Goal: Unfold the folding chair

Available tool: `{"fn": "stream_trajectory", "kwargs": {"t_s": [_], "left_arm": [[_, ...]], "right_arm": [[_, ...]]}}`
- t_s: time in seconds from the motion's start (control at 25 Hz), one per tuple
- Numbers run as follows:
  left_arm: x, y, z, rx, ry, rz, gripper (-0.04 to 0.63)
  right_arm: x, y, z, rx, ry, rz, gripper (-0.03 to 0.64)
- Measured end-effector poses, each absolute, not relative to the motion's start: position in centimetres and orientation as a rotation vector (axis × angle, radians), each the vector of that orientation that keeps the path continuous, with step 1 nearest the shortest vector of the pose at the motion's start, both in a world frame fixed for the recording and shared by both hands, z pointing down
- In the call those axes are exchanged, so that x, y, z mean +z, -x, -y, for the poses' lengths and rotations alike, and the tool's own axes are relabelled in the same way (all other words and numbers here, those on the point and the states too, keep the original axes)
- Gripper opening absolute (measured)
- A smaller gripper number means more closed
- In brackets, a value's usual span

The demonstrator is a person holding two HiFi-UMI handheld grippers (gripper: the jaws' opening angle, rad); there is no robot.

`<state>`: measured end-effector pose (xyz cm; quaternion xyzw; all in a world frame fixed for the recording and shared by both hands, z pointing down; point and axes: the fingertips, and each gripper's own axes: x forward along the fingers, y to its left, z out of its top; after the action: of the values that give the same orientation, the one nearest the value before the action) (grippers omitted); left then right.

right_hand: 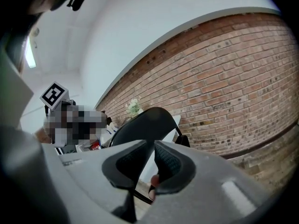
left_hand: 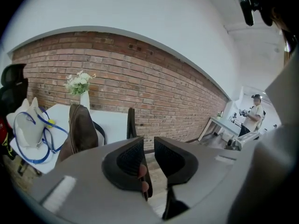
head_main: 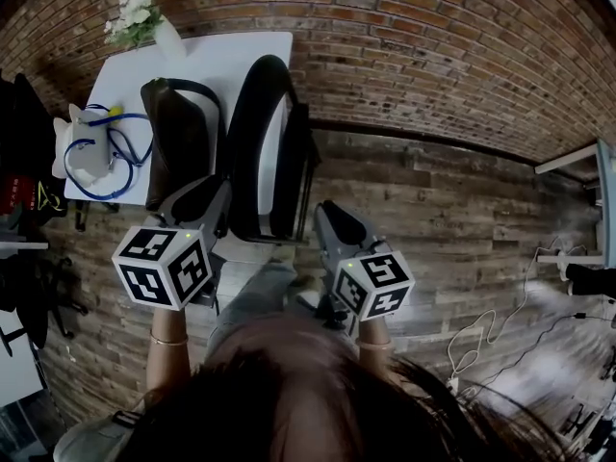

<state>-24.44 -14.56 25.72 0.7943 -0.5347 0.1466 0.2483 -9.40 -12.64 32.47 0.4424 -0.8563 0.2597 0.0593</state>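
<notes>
Now, folding chair (head_main: 294,171): black, folded flat and upright on the wooden floor, against the near edge of the white table (head_main: 207,61), just ahead of both grippers.
Handling: likely stiff and fairly heavy (metal frame, by the look of it); the folded panels probably pivot on a hinge that resists at first, and the whole chair could tip or slide if only 1 side is pulled.
Where to grip: my guess is 1 gripper on the curved top of the backrest to steady it, the other on the seat's free edge to swing it down; thin edges suit narrow jaws.
Left gripper (left_hand: 148,146): jaws a narrow gap apart, nothing between them, pointing towards the chair and the bag.
Right gripper (right_hand: 153,148): jaws likewise slightly parted and empty; the backrest's arch shows beyond them, not touched.
Brown bag (head_main: 178,147): upright on the table, beside the chair; contents hidden.
Vase (head_main: 171,38): at the table's far corner, holding white flowers (head_main: 135,17).
Nearby: a white object wound with blue cord (head_main: 91,152), at the table's left edge.
</notes>
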Motion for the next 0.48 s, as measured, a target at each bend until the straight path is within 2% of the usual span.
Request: {"fn": "stream_trajectory", "kwargs": {"t_s": [0.48], "left_arm": [[28.9, 25.2, 19.1, 0.519, -2.131, 1.33, 0.137]], "right_arm": [[38.5, 10.9, 18.8, 0.915, -1.299, 2.491, 0.077]]}}
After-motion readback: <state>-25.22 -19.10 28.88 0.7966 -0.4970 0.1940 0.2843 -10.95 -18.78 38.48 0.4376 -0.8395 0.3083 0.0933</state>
